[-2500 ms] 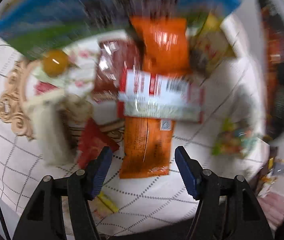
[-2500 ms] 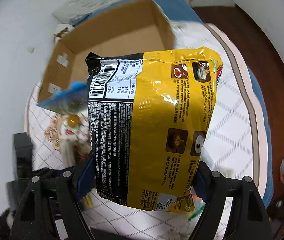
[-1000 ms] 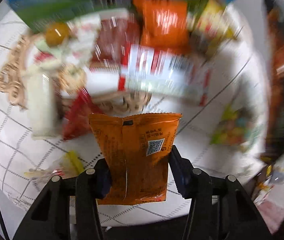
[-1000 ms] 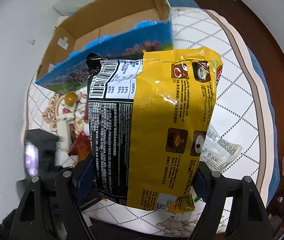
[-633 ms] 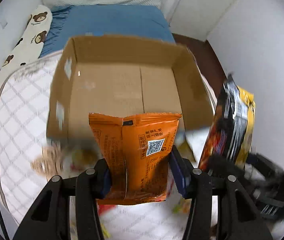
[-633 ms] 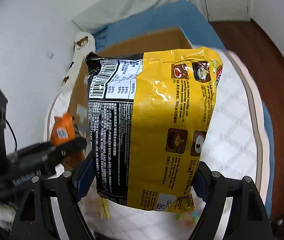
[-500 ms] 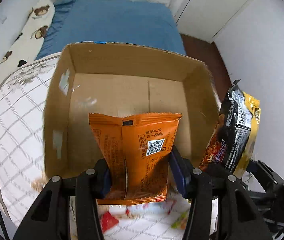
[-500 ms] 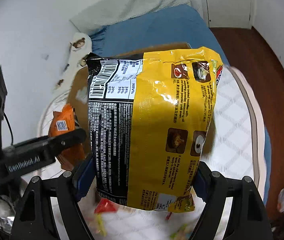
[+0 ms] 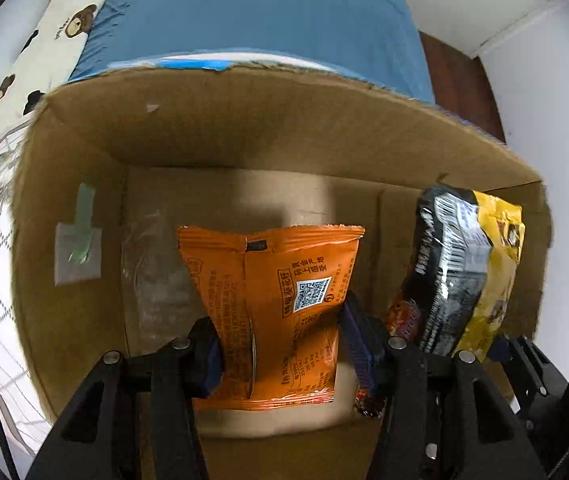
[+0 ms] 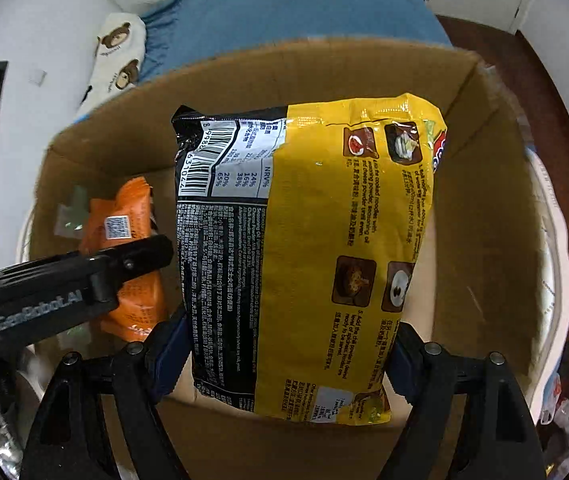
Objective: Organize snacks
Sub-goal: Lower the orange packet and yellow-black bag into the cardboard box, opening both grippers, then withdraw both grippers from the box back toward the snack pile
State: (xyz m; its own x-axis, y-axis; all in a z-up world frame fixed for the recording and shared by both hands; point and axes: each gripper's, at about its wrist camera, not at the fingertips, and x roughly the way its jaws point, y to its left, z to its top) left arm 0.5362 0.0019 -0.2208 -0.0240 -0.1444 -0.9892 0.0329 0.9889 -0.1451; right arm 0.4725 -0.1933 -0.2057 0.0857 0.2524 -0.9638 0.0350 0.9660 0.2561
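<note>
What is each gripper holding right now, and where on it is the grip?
The left gripper pinches the orange snack packet by its lower side edges. The right gripper clamps the yellow and black noodle packet across its lower sides.

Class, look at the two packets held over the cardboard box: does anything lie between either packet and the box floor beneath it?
Nothing visible does. The orange packet in the left gripper and the yellow and black noodle packet in the right gripper hang over bare floor of the cardboard box, side by side.
</note>
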